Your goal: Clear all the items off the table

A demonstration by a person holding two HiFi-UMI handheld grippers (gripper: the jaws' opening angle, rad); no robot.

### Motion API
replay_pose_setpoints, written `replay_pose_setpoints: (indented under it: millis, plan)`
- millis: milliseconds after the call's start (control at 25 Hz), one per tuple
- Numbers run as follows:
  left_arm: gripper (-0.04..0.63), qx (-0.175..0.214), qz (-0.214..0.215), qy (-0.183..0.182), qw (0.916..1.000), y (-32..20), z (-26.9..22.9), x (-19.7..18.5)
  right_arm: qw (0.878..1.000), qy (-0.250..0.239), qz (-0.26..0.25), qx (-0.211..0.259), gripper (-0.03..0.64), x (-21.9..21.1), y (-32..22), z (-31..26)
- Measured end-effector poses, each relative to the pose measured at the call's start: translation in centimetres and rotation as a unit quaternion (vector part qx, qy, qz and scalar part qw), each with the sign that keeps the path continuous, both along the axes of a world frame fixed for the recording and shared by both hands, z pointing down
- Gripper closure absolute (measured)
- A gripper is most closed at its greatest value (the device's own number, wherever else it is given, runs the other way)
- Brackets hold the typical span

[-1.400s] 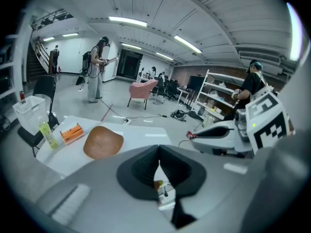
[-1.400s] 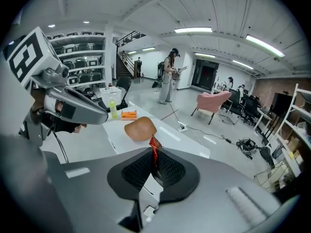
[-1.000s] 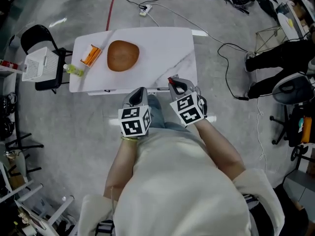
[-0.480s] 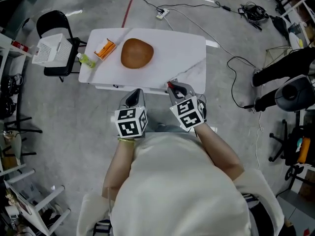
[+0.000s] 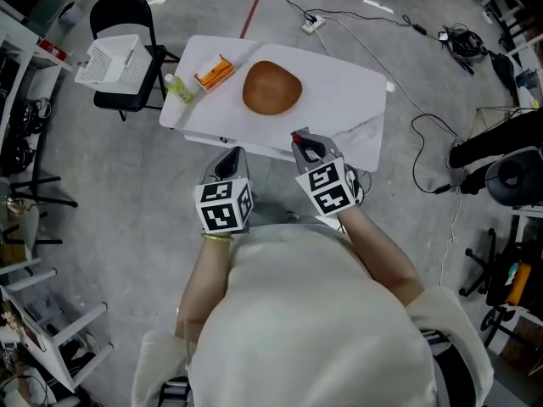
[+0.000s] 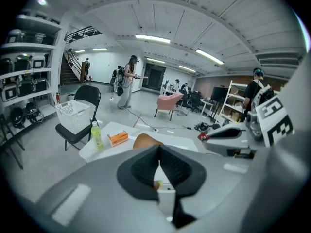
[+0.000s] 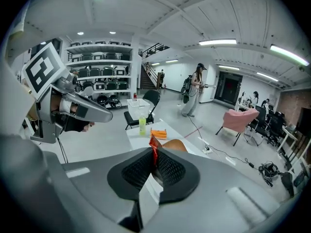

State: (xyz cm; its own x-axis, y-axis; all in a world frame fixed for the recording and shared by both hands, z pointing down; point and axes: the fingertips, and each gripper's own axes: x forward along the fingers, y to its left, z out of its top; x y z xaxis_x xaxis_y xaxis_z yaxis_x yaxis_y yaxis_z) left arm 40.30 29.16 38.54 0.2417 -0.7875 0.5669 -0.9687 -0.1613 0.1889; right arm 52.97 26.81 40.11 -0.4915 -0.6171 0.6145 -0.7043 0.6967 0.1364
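Gripping a red wrapper (image 7: 153, 146) in closed right tongs (image 5: 303, 141), over near edge of bench (image 5: 348, 91). Left tongs (image 6: 158, 154) shut, empty. On bench: brown bowl (image 5: 271, 87) mid; orange box (image 5: 213, 73), green bottle (image 5: 177, 88) far left.

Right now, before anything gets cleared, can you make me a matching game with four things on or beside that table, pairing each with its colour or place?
Things:
1 bottle
2 small box
3 round dish
4 basket

Matches:
A brown
B on the chair
C yellow-green
D orange

Pairs: 1-C; 2-D; 3-A; 4-B.
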Motion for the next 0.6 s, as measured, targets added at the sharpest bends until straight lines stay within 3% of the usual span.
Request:
replay_pose_setpoints:
  millis: [600]
  plan:
    - [0.586,-0.005,-0.028,0.015,0.9995,-3.3,-0.7,-13.9,0.999,0.010,-0.038,0.001,0.592,-15.2,-4.6,-1.4]
